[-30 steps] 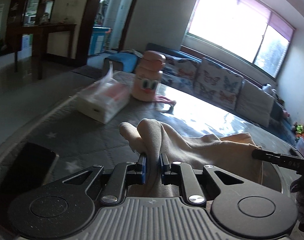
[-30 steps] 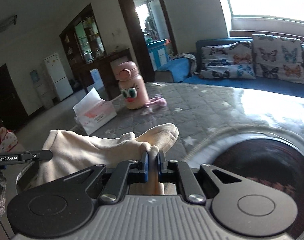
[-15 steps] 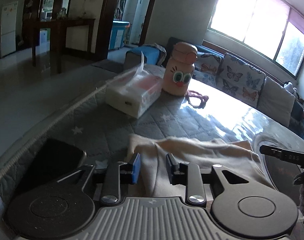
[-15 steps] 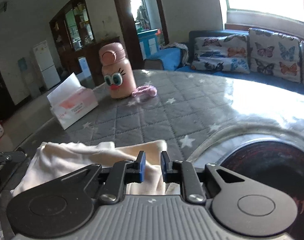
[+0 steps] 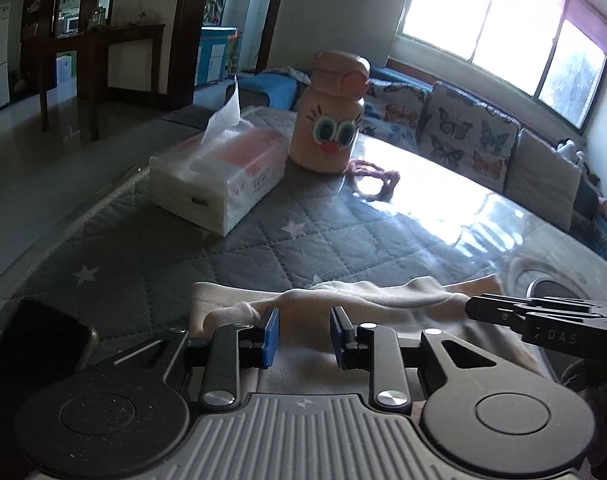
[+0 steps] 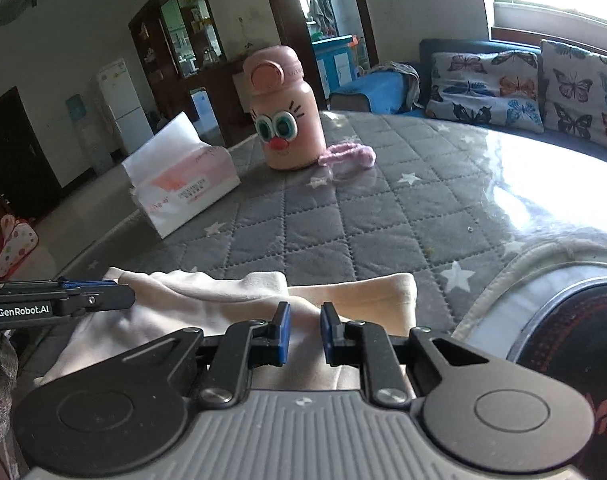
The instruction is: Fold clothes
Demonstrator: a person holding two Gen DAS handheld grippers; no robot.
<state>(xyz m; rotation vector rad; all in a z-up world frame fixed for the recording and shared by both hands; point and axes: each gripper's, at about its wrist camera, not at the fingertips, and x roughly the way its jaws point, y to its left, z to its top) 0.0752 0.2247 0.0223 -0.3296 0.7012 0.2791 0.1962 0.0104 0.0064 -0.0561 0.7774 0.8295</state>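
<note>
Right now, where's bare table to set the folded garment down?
Free: quilted cover between the cream garment and the pink bottle, running right toward the glare. Crowded: far left, tissue box, bottle and pink strap; phone near left edge.

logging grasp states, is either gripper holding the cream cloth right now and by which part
Nothing is held. The left gripper and right gripper are both open, and the cream cloth lies flat on the table.
</note>
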